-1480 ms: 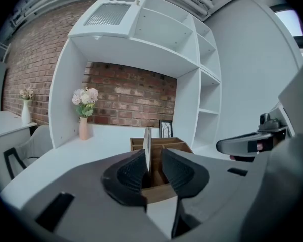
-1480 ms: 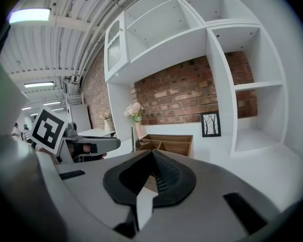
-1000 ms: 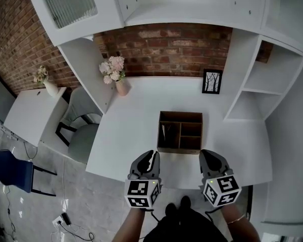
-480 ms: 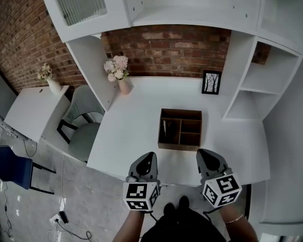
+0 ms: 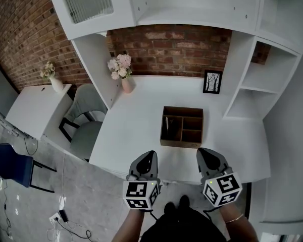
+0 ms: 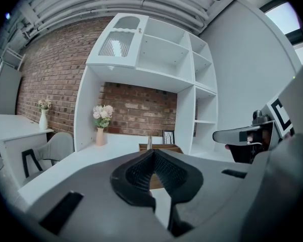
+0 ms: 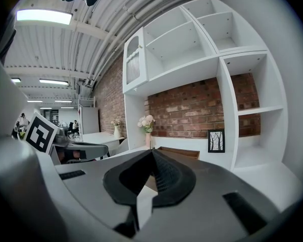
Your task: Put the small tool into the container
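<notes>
A brown wooden container [image 5: 182, 127] with several compartments stands on the white desk [image 5: 136, 130]. A thin upright tool [image 6: 149, 142] sticks out of its left compartment; in the head view it is a slim dark shape [image 5: 166, 127]. My left gripper [image 5: 148, 158] hovers over the desk's front edge, just short of the container's left corner, shut with nothing between its pads. My right gripper [image 5: 204, 155] is level with it by the right corner, also shut and empty. In the gripper views the container [image 6: 161, 147] [image 7: 179, 152] lies straight beyond the closed tips [image 6: 152, 152] [image 7: 152, 151].
A vase of pink flowers [image 5: 123, 73] and a framed picture [image 5: 212, 81] stand at the back of the desk by the brick wall. White shelving [image 5: 252, 84] rises on the right. A grey chair [image 5: 83, 132] and a side table [image 5: 35, 107] are to the left.
The left gripper's jaws have closed from partly open to shut. The head view has shifted slightly; both grippers stay near the desk's front edge.
</notes>
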`<control>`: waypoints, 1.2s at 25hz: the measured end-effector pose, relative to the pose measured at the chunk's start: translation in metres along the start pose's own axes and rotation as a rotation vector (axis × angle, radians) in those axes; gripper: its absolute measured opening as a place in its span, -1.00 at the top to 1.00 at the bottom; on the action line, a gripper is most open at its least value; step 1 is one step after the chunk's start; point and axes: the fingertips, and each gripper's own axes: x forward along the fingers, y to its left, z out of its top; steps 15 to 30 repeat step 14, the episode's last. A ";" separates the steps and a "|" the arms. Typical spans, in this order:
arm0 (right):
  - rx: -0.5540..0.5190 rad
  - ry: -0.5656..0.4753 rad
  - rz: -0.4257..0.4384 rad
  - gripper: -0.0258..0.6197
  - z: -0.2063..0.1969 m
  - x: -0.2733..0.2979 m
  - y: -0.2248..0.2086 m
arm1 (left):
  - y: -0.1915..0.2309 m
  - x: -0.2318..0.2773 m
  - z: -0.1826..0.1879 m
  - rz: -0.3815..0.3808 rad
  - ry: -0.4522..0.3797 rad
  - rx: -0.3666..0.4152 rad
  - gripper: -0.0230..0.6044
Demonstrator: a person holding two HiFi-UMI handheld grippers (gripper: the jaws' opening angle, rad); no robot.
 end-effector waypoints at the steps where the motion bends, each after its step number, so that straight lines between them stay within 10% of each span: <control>1: -0.001 -0.001 0.000 0.91 0.000 -0.001 0.001 | 0.000 -0.001 0.000 -0.001 0.000 0.000 0.90; 30: 0.006 -0.004 0.010 0.91 -0.006 -0.011 0.006 | -0.005 -0.007 -0.002 -0.014 0.006 0.003 0.90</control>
